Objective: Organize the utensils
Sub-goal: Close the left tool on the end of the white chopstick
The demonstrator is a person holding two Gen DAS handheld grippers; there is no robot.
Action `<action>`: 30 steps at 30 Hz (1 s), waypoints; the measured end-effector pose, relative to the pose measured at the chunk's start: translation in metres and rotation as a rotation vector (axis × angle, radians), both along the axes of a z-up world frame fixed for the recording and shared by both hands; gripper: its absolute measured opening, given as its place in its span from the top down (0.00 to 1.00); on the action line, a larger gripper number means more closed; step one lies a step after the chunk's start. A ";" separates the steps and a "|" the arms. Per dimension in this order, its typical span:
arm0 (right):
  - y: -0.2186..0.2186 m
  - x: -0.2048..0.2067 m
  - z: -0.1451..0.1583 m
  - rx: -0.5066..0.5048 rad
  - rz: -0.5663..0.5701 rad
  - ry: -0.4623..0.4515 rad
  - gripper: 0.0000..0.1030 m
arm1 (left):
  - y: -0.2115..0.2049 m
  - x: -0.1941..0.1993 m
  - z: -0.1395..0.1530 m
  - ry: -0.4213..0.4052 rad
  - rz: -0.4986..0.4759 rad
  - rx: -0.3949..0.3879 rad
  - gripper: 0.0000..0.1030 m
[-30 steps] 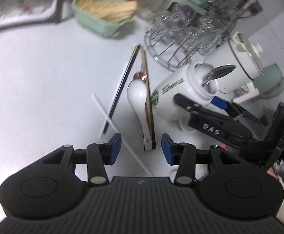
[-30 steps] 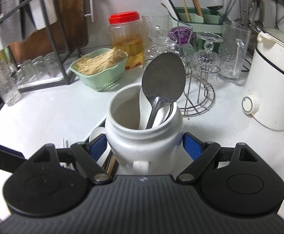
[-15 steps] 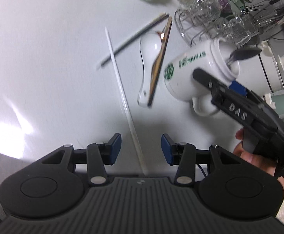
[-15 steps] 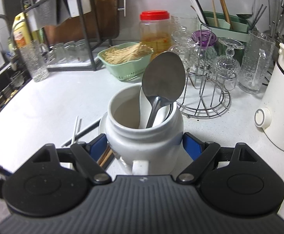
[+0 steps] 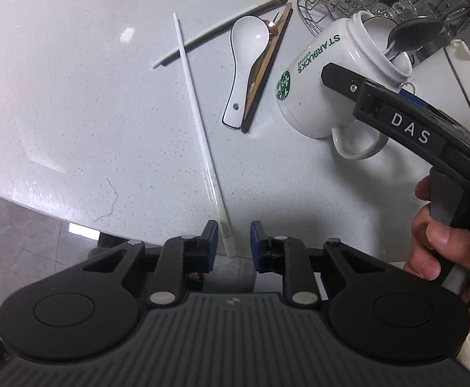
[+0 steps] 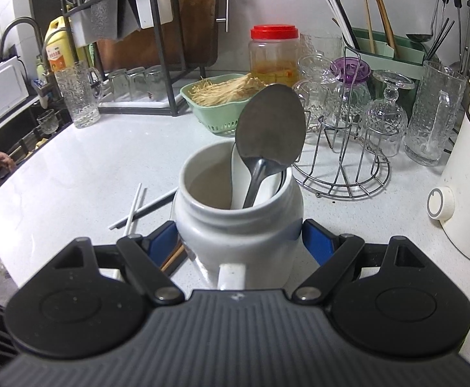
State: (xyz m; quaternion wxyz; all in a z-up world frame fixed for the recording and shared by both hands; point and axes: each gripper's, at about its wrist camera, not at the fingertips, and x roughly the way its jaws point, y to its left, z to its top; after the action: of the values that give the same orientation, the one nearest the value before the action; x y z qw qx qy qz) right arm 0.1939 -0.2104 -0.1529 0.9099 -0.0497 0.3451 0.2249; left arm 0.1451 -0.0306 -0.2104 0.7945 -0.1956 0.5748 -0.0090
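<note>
Two grippers work here. The right gripper [image 6: 238,242] squeezes the white mug [image 6: 235,222] with spoons inside. The left gripper [image 5: 233,245] has just been closing around the near end of the white chopstick [image 5: 196,119], not pinching it.

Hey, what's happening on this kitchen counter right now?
A person is tidying utensils with a handheld gripper in each hand. The right gripper clamps a white Starbucks mug, which already holds a metal spoon and a white one. The left gripper has just been closing its jaws around the near end of a long white chopstick on the counter, though the pads don't press it yet. A white ceramic spoon and dark chopsticks lie loose beside the mug.
</note>
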 end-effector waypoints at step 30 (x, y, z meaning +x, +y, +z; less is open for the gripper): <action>-0.001 -0.005 -0.004 0.005 0.019 -0.056 0.16 | -0.007 -0.030 -0.001 0.042 -0.018 0.100 0.93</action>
State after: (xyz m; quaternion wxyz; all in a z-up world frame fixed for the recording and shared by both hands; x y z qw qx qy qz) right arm 0.1890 -0.2115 -0.1565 0.9171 -0.0568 0.3185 0.2329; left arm 0.1149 -0.0377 -0.2112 0.7908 -0.1503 0.5930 0.0167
